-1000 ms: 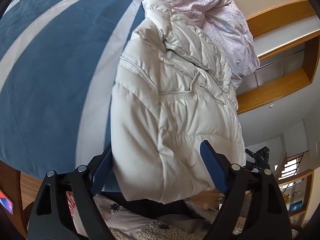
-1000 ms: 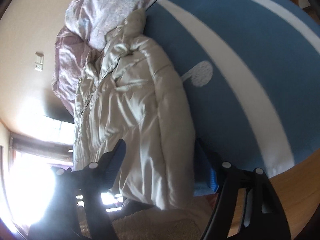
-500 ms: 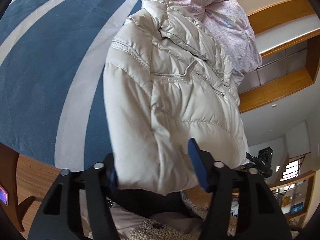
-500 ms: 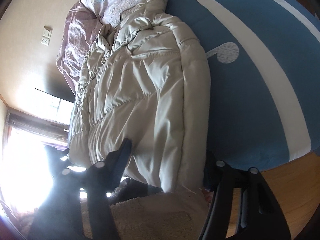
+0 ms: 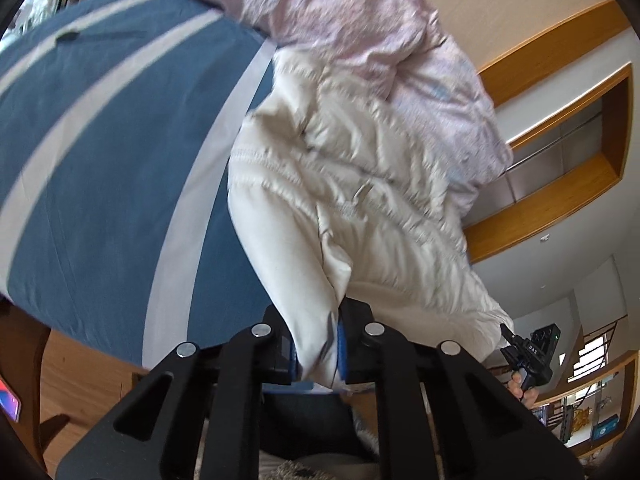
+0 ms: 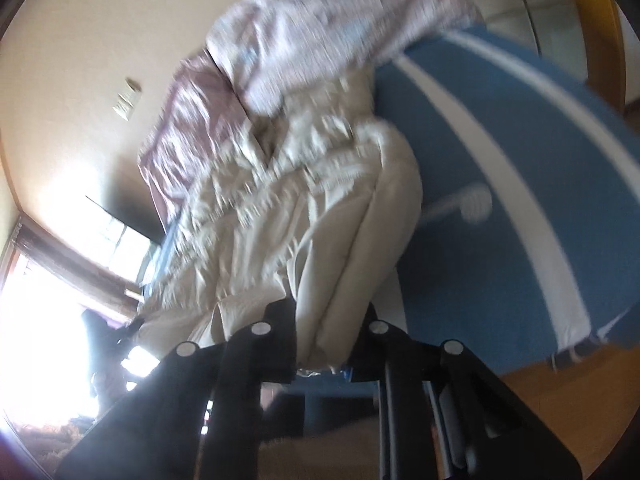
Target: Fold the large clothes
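Note:
A cream puffer jacket lies on a blue bedspread with white stripes. My left gripper is shut on the jacket's near hem corner, and the cloth bunches between the blue pads. In the right wrist view the same jacket stretches away from me, and my right gripper is shut on its other hem corner. The right gripper also shows small at the left wrist view's right edge. The right wrist view is blurred.
A crumpled pink quilt lies at the jacket's collar end, against the wall. Wooden shelving runs along the wall on the right. The wood floor lies below the bed's near edge. A bright window fills the right wrist view's left side.
Both grippers have gone from open around the hem to shut on it. The hem is now gathered and drawn up toward the cameras, and both views have swung.

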`<state>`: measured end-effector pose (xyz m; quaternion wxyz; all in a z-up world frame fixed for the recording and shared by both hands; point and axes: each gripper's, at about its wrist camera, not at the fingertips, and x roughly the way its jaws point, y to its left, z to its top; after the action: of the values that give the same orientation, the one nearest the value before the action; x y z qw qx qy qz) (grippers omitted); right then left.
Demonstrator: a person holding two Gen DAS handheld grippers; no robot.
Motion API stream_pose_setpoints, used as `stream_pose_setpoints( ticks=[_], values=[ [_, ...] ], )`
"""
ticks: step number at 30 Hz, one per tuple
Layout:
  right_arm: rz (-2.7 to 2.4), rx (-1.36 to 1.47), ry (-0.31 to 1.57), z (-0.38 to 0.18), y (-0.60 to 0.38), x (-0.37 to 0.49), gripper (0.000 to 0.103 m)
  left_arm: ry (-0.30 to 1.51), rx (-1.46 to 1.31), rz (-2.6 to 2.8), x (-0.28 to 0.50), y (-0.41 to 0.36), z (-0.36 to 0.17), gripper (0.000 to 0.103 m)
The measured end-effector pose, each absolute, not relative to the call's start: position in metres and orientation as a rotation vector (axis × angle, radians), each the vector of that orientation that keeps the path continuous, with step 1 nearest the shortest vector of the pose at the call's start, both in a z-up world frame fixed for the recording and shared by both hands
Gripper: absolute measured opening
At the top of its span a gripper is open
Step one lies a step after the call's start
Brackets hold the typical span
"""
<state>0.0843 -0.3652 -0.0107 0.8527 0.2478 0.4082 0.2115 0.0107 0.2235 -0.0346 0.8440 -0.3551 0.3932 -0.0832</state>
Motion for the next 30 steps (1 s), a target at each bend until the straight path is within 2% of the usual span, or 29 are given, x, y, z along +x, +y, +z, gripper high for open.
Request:
stream_pose_setpoints(
  ticks=[8, 15, 24, 30],
  values=[
    [0.379, 0.455, 0.607, 0.043, -0.343, 0.100, 0.015, 0.685, -0.710, -0.182, 0.027, 0.228, 0.015, 0.013],
    [0.318, 0.427, 0.440, 0.093, -0.319, 0.148, 0.015, 0.571, -0.675, -0.151, 0.078, 0.238, 0.064, 0.013],
    [0.214, 0.332, 0.370, 0.126, -0.281, 0.238, 0.015, 0.544, -0.604, -0.066, 0.164, 0.243, 0.094, 0.013],
    [0.127, 0.274, 0.405, 0.112, -0.254, 0.314, 0.016, 0.561, -0.605, -0.004, 0.230, 0.253, 0.081, 0.013]
  ],
)
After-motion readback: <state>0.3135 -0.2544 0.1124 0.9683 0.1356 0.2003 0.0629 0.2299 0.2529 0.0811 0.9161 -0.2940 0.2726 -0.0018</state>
